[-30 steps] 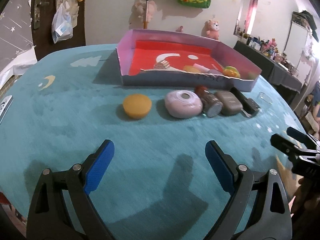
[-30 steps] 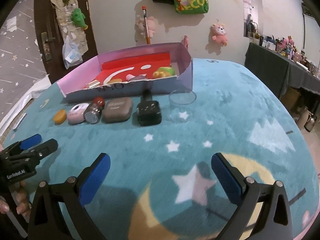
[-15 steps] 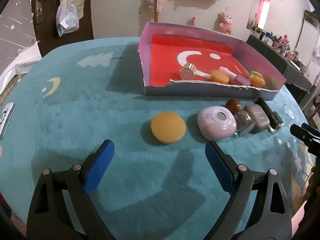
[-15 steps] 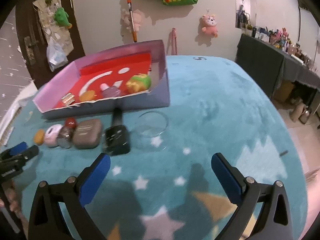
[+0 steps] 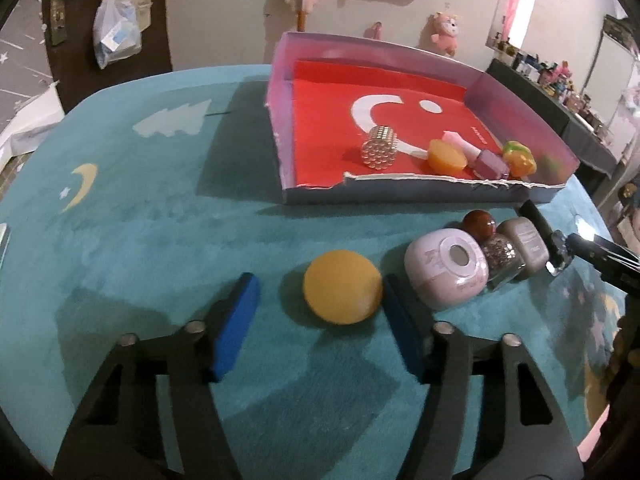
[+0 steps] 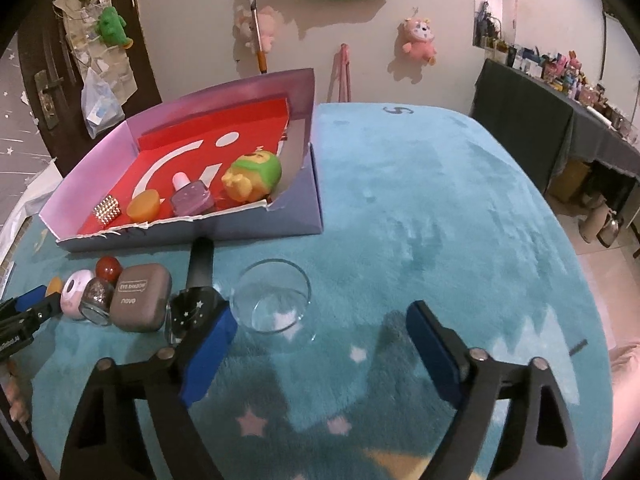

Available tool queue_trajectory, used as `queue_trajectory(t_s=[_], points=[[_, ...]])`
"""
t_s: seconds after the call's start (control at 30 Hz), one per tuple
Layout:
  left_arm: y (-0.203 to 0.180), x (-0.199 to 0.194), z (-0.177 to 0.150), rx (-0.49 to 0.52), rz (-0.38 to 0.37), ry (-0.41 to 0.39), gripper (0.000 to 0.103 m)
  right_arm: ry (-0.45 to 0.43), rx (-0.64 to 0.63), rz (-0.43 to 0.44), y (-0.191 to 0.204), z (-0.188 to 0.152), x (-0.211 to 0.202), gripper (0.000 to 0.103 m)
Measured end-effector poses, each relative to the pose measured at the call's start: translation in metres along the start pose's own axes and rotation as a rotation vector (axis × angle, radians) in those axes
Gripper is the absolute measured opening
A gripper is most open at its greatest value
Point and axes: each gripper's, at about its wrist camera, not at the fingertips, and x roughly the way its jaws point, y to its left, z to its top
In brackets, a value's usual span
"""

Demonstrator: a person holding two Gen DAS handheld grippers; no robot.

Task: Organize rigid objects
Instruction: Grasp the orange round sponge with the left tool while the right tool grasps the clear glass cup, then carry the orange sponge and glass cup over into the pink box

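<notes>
I had my left gripper [image 5: 318,300] low over the teal rug [image 5: 160,240], its jaws just closing in around the orange disc [image 5: 341,287]. The right pad looked close to the disc's edge, though I couldn't tell whether it touched; the left pad stood clear, so nothing was grasped. My right gripper [image 6: 316,344] had narrowed too but was still released, with the empty glass bowl [image 6: 272,296] just ahead of its fingers. The disc lay at the left end of a row beside the pink round case [image 5: 446,272], in front of the box [image 5: 400,196].
</notes>
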Motion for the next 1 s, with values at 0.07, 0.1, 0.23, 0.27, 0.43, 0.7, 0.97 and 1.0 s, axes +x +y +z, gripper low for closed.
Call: queue_trajectory(t_s=[0.07, 0.1, 0.23, 0.27, 0.43, 0.7, 0.97, 1.0], points=[[-0.002, 0.0, 0.001, 0.007, -0.021, 0.001, 0.045, 0.003, -0.001, 0.015, 0.0, 0.002, 0.002, 0.08], [-0.003, 0.0, 0.001, 0.009, -0.035, 0.0, 0.036, 0.003, 0.001, 0.025, 0.0, 0.002, 0.003, 0.077], [-0.005, -0.003, 0.001, 0.009, -0.064, 0.0, 0.036, -0.003, -0.014, 0.072, 0.004, 0.004, 0.004, 0.051], [-0.006, -0.004, 0.002, 0.007, -0.073, -0.002, 0.036, -0.006, -0.026, 0.08, 0.007, 0.003, 0.003, 0.042], [-0.009, -0.016, 0.004, 0.015, -0.09, -0.027, 0.036, -0.05, -0.097, 0.063, 0.022, 0.005, -0.012, 0.042], [-0.013, -0.02, 0.002, 0.024, -0.095, -0.032, 0.036, -0.051, -0.092, 0.081, 0.023, 0.004, -0.016, 0.042], [-0.014, -0.022, 0.002, 0.024, -0.098, -0.034, 0.036, -0.044, -0.089, 0.087, 0.021, 0.002, -0.016, 0.042], [-0.014, -0.022, 0.002, 0.025, -0.098, -0.034, 0.036, -0.044, -0.089, 0.088, 0.021, 0.002, -0.016, 0.042]])
